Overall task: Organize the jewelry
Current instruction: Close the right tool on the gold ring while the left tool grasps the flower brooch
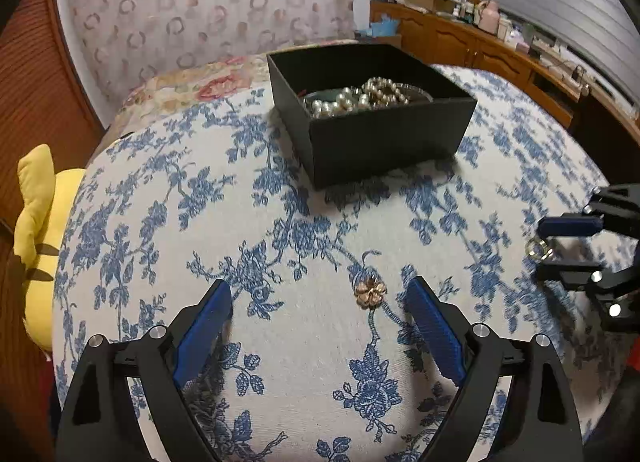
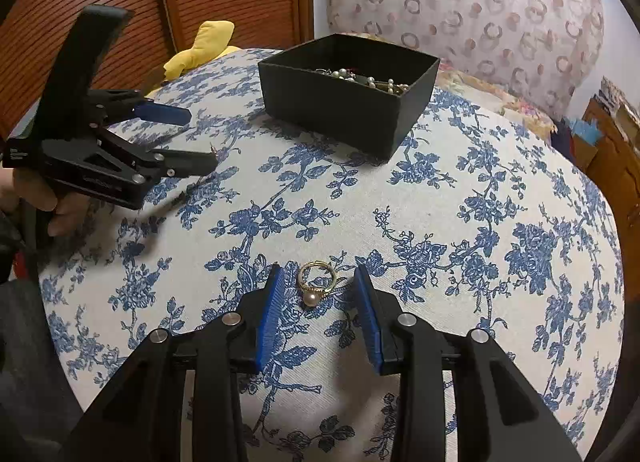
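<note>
- While both tools hover low over the blue-flowered bedspread (image 1: 168, 182), the black box (image 1: 372, 134) sits up at twelve o'clock, open-topped and already holding pearl strands (image 1: 352, 98), so it reads as the collection point for everything loose.
- Left tongs (image 1: 320, 298) are spread wide and empty; the gold flower brooch (image 1: 370, 291) lies flat on the cloth between the blue pads, nearer the right-hand one at about one o'clock, touching neither.
- Right tongs (image 2: 318, 282) are open too, bracketing the pearl ring (image 2: 316, 284) from nine and three o'clock. The ring rests on the cloth, band toward twelve, pearl toward six, with a gap on each side.
- Each piece gets its own tool, it seems: a straddle-then-squeeze setup, with the box a short carry ahead.
- Soft bedding could let the ring sink or tip under a squeeze, I'd guess.
</note>
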Available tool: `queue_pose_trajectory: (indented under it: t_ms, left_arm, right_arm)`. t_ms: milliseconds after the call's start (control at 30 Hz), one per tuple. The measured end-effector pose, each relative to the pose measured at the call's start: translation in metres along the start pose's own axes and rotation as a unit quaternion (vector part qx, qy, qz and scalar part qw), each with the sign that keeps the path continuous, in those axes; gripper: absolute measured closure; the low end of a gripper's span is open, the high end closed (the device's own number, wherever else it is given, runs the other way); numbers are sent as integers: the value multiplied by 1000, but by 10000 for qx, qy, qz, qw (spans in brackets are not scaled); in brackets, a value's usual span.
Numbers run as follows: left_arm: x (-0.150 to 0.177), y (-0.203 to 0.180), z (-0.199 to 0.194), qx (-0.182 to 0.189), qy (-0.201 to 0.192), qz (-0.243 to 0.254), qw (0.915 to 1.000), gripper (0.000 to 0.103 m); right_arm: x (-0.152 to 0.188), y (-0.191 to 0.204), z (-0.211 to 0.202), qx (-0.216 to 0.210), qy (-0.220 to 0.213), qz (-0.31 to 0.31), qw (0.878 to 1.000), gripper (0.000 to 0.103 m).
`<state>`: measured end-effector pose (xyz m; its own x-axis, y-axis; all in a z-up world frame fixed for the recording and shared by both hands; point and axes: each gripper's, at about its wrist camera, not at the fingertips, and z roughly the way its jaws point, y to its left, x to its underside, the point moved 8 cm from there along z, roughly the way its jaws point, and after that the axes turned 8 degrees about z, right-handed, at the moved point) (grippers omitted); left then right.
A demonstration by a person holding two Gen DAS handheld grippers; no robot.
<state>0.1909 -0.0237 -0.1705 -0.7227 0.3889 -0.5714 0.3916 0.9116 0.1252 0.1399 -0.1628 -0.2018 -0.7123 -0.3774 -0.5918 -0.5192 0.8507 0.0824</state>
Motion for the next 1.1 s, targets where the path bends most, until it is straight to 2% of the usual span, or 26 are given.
queue_pose_trajectory:
  t_ms: [33,133,200,767,800,833,867,933,967,1033,1067,1100]
  left_arm:
    - [1,-1,0,-67,-49,7,10000,11]
    - [3,-1,1,-73,-144,-49,9999,8]
    - [5,0,3,24,-167,-175,9997,8]
    - [5,-2,2,39,-138,-173,9997,8]
    - [5,-4,1,72,-165,-165,9997,11]
    - [4,-5,-1,80,-192,-147,9997,21]
    - [3,-7,-4,80,-228,-121,9996,27]
    - [1,-9,-7,185,-272,-135,9994,53]
    - [0,-10,-9,254,-278,-149,9992,59]
    - [-1,-12,-10,377,-280,-185,9987,84]
    - [-1,-14,-11,437,-272,-190,9985,89]
    - [-1,-14,-11,448,-275,-176,9985,89]
  right_arm:
    - [0,-1,0,78,-30,-36,10000,71]
    - [0,-5,0,56,-55,42,10000,81]
    - [0,-6,0,25,-66,59,10000,81]
    - [-3,-8,-1,32,-114,108,9999,82]
    - [-3,-8,-1,29,-116,115,9999,82]
    - [-3,-8,-1,18,-118,125,9999,82]
    - [-3,-8,-1,-1,-120,145,9998,82]
    - [-4,-9,0,2,-124,161,9998,82]
    - [-5,-10,0,8,-126,170,9998,82]
    - [-6,-11,1,25,-131,180,9997,82]
    - [-8,-13,2,58,-138,193,9997,82]
    - [-9,-16,3,84,-143,219,9996,82]
